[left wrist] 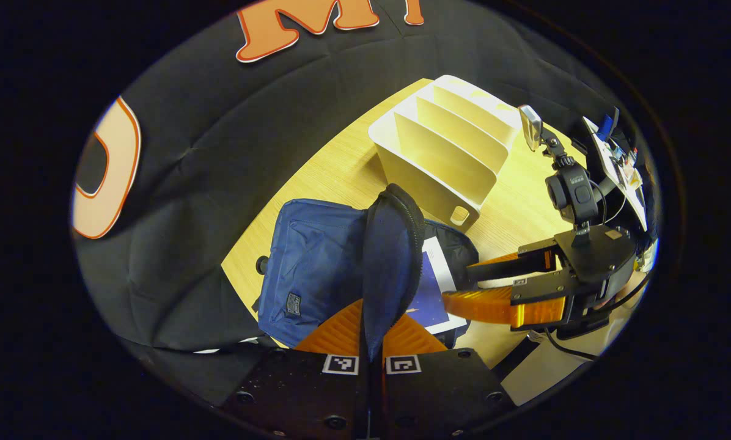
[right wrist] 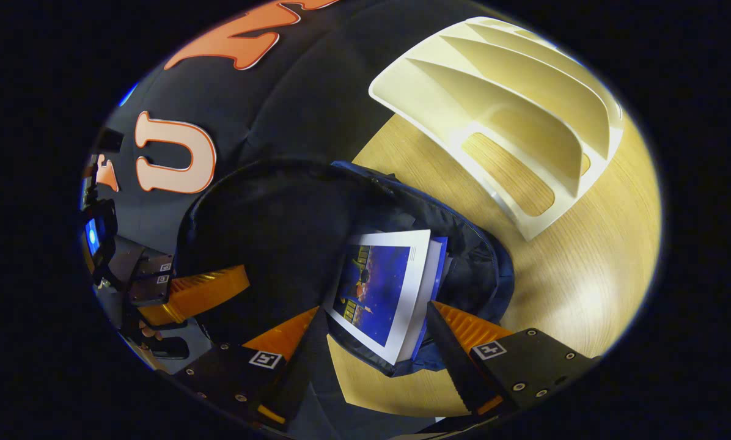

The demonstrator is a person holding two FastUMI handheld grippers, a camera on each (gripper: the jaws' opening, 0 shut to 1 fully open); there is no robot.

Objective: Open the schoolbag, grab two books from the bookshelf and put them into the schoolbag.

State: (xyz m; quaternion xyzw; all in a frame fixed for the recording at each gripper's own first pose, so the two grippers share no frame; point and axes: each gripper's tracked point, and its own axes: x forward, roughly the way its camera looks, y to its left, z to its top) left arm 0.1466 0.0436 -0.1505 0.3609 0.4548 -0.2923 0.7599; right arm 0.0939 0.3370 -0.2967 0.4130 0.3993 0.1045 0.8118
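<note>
Books (right wrist: 382, 292) sit inside the blue schoolbag (left wrist: 316, 269), and we can see the top one's blue cover with a white edge poking out of the open mouth. Our left gripper (left wrist: 370, 342) is pinched tight on the bag's dark flap (left wrist: 390, 256), holding it up. Our right gripper (right wrist: 371, 333) has its fingers spread wide, one on each side of the books, and we cannot tell if they touch. The bag lies on the wooden table (left wrist: 341, 171). The cream bookshelf (left wrist: 448, 150) stands just behind the bag, with its slots bare.
</note>
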